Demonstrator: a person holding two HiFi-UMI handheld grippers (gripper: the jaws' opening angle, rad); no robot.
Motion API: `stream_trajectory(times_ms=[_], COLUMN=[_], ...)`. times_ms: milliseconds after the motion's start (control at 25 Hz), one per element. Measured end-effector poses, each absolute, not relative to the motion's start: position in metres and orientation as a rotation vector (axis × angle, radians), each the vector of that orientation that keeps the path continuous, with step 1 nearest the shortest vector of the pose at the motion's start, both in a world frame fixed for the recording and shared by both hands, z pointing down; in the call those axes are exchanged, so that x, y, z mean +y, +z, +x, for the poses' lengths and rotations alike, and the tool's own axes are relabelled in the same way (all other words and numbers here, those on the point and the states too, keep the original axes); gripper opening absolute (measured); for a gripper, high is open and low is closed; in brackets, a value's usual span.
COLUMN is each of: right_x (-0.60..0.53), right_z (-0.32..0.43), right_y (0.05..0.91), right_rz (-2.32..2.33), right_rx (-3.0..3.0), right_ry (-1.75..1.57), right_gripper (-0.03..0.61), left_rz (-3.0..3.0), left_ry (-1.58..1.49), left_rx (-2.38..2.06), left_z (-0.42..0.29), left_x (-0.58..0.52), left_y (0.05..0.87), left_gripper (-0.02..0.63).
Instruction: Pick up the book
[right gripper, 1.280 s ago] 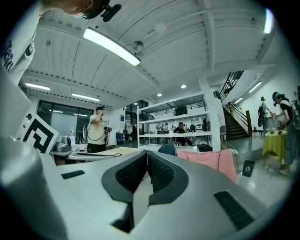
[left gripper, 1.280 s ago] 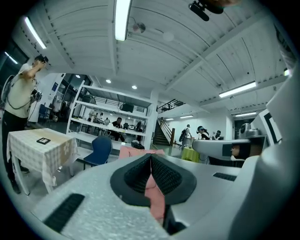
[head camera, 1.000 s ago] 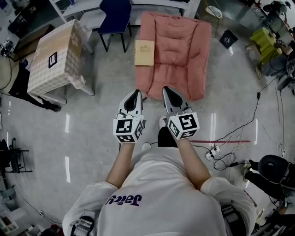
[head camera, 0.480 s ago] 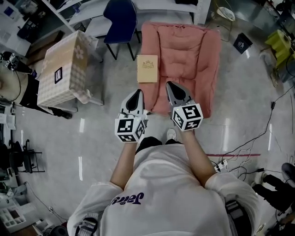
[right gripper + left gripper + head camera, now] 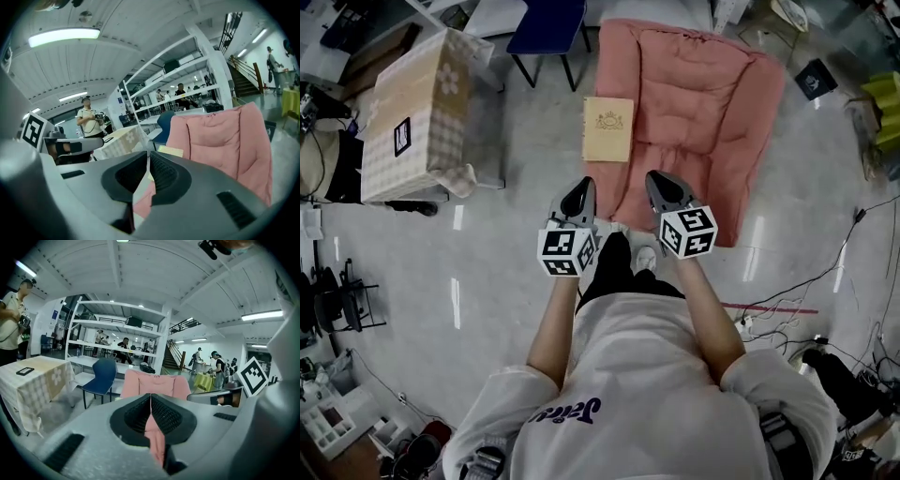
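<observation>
Closer now, left gripper and right gripper, both shut and empty, face the book. It lies on the pink chair's left edge (blue chair beyond).

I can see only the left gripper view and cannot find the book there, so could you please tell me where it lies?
Observer: In the head view the book lies flat on the pink chair's left edge.
Operator: Is a gripper touching it?
Observer: No, the left gripper and right gripper both stand short of it.
Operator: Are the right jaws open?
Observer: No, shut, nothing between them.
</observation>
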State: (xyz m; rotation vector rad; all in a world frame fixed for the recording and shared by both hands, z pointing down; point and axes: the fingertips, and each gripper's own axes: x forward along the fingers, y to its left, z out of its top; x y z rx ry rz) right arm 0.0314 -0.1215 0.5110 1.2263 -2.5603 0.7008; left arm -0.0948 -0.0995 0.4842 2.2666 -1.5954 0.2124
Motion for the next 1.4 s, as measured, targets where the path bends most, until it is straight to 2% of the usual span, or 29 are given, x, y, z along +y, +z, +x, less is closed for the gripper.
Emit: stream_trajectory(times_ms=[280, 400, 600, 680, 800, 1000, 1160, 1400], right_x=[-0.171, -0.195, -0.228, -0.238, -0.251, -0.282, -0.312, -0.336], right_z=[0.004, -0.001, -0.007, -0.009, -0.01, -0.014, -0.017, -0.021], right_y=[0.582, 0.613, 0.669, 0.689, 0.717, 0.764, 0.801, 0.831], right_rz=[1.123, 1.078, 0.98, 0.908, 0.804, 0.618, 0.539, 0.424], right_rx=[-2.476, -2.448, -2.407, -2.411, -2.436, -2.511, -2.495, -2.561], right_ry=[0.96, 1.025, 1.053, 1.028, 1.061, 1.225, 1.348, 1.443], right_gripper=[0.027, 0.094, 0.16, 0.203, 0.237, 0.27, 0.284, 0.296], left_rz=[2.19, 2.154, 2.102, 2.106, 2.109, 2.141, 2.13, 2.112], left_ry=[0.319, 0.357, 0.38, 0.412, 0.446, 0.424, 0.402, 0.402], left_rx=[-1.455, -1.418, -1.366, -1.302, -1.187, -0.962, -0.779, -0.59], left_z=[-0.116, -0.126, -0.148, -0.149, -0.151, -0.151, -0.154, -0.137], left_x=[-0.171, -0.199, -0.238, -0.249, -0.263, -0.292, -0.315, -0.335], left_y=[0.566, 0.6, 0.656, 0.679, 0.709, 0.745, 0.772, 0.793], left_gripper=[0.018, 0.018, 0.031, 0.077, 0.181, 0.296, 0.338, 0.344])
